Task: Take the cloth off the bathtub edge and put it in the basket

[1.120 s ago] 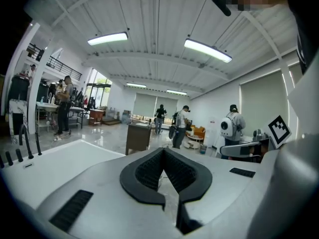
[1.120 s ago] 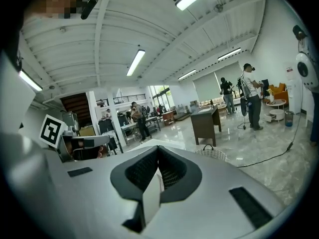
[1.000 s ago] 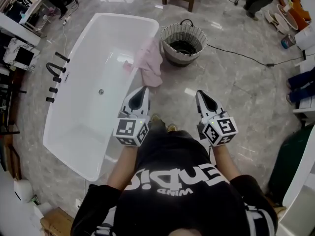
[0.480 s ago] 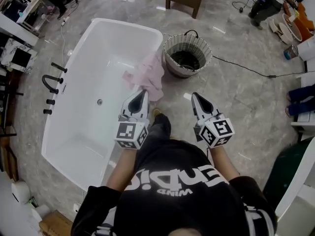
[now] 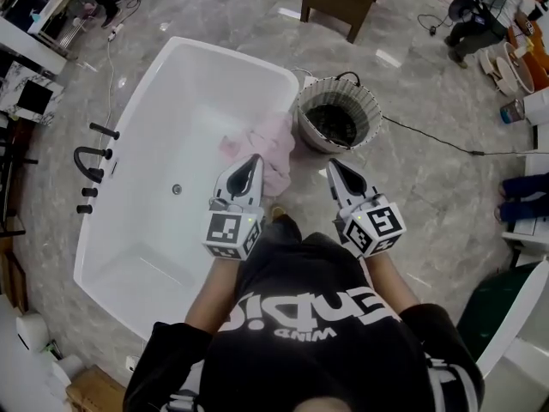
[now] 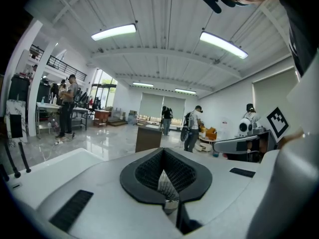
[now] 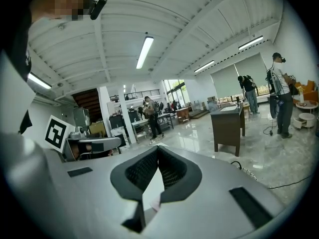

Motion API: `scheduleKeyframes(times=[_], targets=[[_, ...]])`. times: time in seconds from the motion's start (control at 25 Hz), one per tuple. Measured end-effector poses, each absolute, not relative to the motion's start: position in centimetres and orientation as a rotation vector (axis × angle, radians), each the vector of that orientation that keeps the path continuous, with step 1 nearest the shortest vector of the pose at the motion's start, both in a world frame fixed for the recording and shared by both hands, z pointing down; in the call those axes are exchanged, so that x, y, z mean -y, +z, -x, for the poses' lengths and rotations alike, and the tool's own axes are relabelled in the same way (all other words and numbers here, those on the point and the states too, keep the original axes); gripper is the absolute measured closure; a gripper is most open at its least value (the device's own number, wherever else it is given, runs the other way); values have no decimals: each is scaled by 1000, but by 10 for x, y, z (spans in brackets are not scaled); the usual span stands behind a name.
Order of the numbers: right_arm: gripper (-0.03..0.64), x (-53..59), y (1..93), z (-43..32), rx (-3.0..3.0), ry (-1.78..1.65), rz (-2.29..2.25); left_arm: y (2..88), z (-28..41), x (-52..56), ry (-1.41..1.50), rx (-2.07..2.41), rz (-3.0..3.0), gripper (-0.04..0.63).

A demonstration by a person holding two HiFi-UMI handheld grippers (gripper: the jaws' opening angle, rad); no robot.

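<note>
Pink cloth drapes over the bathtub edge, just beside the basket. Left tongs and right tongs are both closed and empty, near the cloth. Best next move: open one pair, pinch a bunched fold deep, lift clear of the rim.

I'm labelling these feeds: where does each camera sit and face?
Head view: on the person's head, facing steeply down at bathtub, cloth, basket; torso, left gripper, right gripper show.
Left gripper view: rides that gripper, facing level, forward; its shut jaws show.
Right gripper view: likewise, own shut jaws.
Both gripper views share the brown cabinet.
</note>
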State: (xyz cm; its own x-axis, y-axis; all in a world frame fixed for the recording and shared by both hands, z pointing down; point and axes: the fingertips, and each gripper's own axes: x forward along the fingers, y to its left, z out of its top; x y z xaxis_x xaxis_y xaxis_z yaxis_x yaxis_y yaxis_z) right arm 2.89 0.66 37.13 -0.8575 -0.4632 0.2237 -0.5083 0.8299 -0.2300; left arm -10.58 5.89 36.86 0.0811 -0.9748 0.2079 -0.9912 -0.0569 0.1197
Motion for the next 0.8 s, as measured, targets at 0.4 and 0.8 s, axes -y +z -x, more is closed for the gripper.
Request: scheduleKeyframes(times=[0.4, 0.8], targets=[[603, 25, 368, 25, 2867, 413, -587, 369, 143, -36, 73, 2062, -2009, 583], [603, 49, 366, 74, 2877, 297, -270, 366, 165, -24, 65, 2187, -1887, 583]])
